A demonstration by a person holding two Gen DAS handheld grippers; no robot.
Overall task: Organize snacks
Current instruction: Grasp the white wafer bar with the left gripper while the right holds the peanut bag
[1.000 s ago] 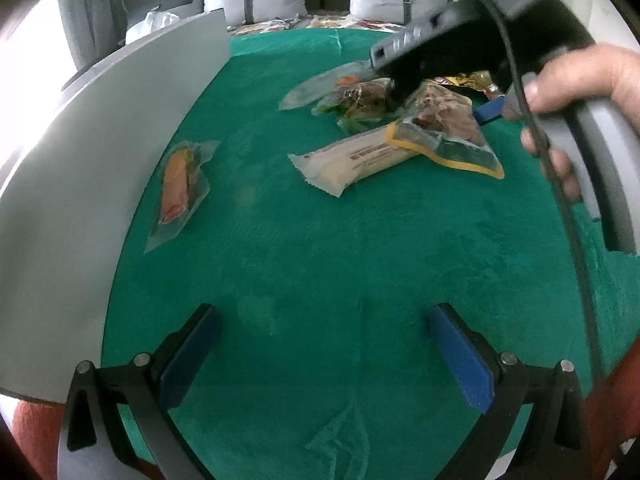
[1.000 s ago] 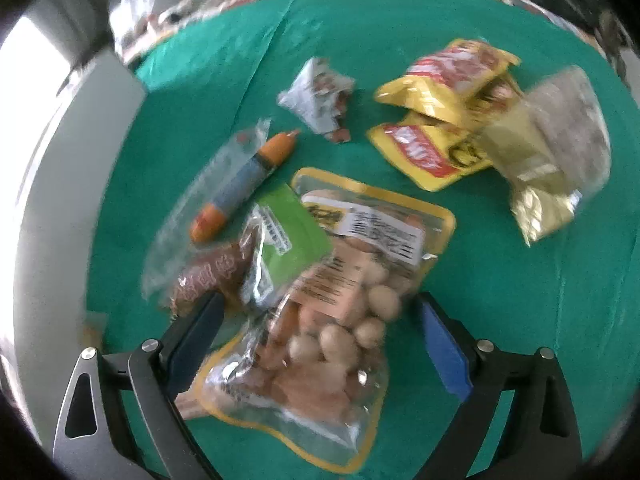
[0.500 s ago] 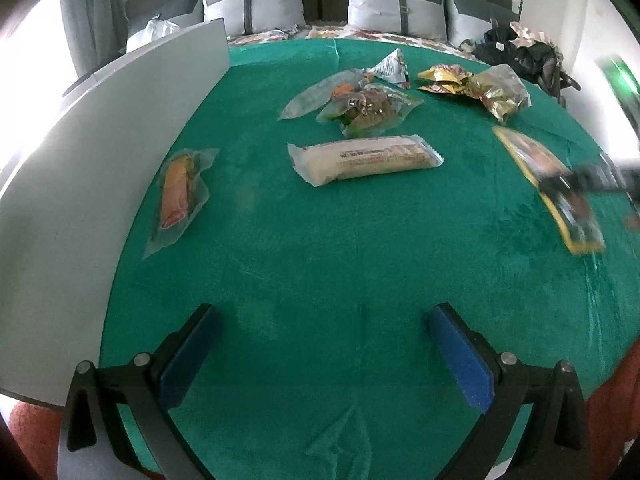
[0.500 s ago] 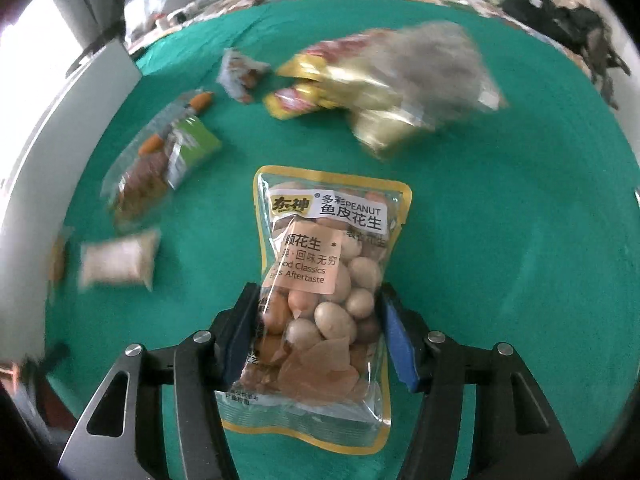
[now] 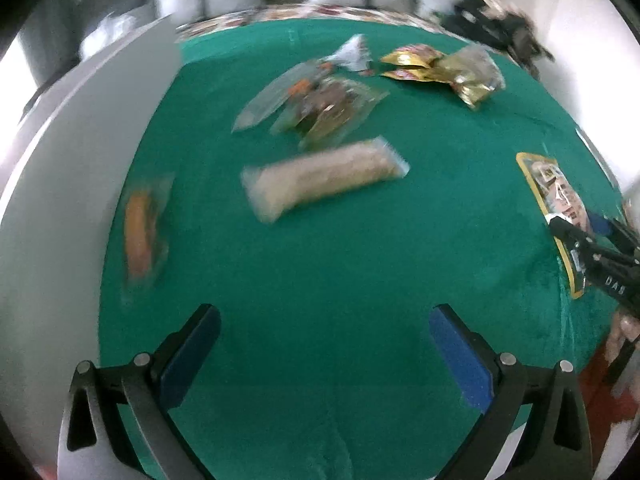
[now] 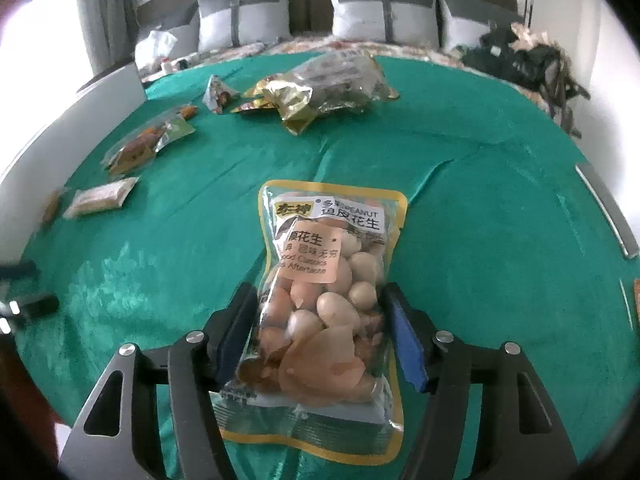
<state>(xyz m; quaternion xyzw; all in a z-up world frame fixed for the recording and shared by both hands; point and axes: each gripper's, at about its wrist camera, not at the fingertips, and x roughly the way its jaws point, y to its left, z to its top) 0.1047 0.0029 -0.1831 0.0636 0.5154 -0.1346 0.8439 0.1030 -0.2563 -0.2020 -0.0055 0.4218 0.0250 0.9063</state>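
My right gripper (image 6: 320,328) is shut on a yellow-edged clear bag of peanuts (image 6: 328,276), held low over the green cloth. The same bag (image 5: 556,196) shows at the right edge of the left wrist view, with the right gripper (image 5: 592,248) on it. My left gripper (image 5: 324,356) is open and empty above bare green cloth. Ahead of it lie a long beige wrapped bar (image 5: 324,178), a sausage in a clear pack (image 5: 140,228) at the left, and a pile of clear packs (image 5: 320,108).
Gold and yellow packets (image 6: 320,88) and a small silver triangular pack (image 6: 218,94) lie at the far side. A grey board (image 5: 68,184) stands along the cloth's left edge. Dark clothing (image 6: 532,64) lies far right. Pillows (image 6: 360,16) stand behind.
The right gripper has carried the peanut bag from the pile to the near right side of the cloth. The left gripper has shifted slightly; its view is now blurred.
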